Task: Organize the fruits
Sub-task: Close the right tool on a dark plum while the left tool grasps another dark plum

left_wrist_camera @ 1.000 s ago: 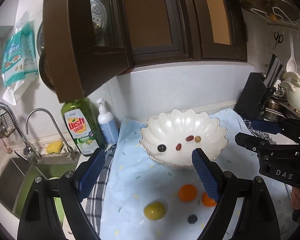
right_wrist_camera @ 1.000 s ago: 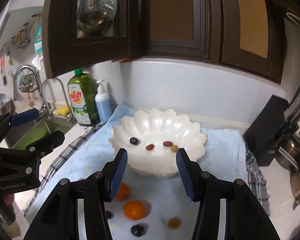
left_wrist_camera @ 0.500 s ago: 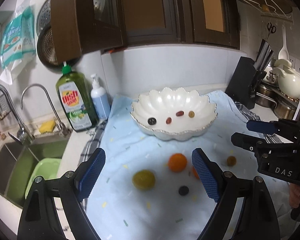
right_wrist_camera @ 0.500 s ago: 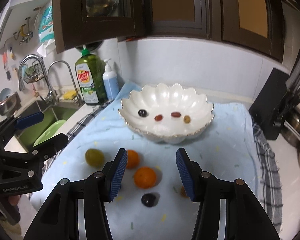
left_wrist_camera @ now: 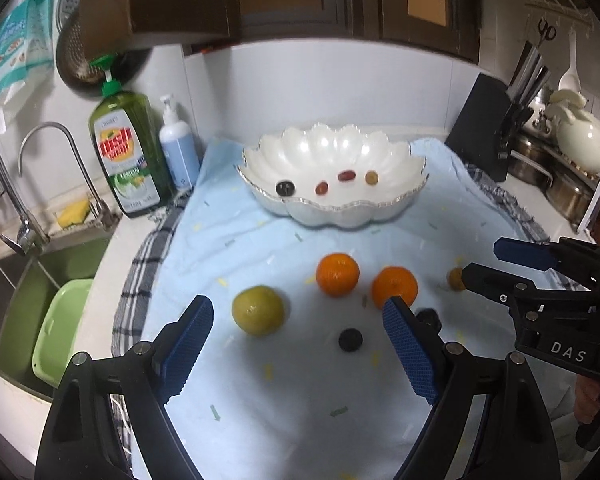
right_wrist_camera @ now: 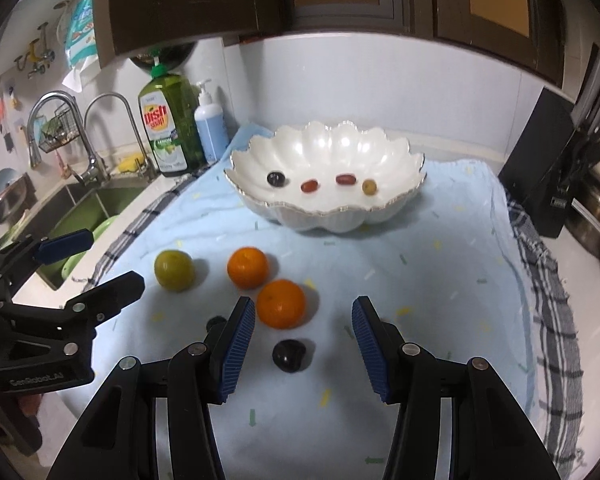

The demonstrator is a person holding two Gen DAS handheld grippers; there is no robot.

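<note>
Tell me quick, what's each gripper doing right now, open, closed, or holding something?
Left gripper: open, holding nothing, above the blue cloth.
Right gripper: open, holding nothing, a dark grape lying on the cloth between its fingers.

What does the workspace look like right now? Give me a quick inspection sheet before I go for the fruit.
Surface: light blue cloth over a checked towel on the counter.
Job's things: white scalloped bowl holds four small fruits. On the cloth: green-yellow fruit, two oranges, two dark grapes, one small tan fruit.
Clutter: dish soap bottle, pump bottle, knife block.
Grippers: left gripper open, empty; right gripper open, empty, nearest dark grape between its fingers but not touched.
Cables: nothing seen.
Surroundings: sink with taps to the left, dark cabinets above, pots to the right.
</note>
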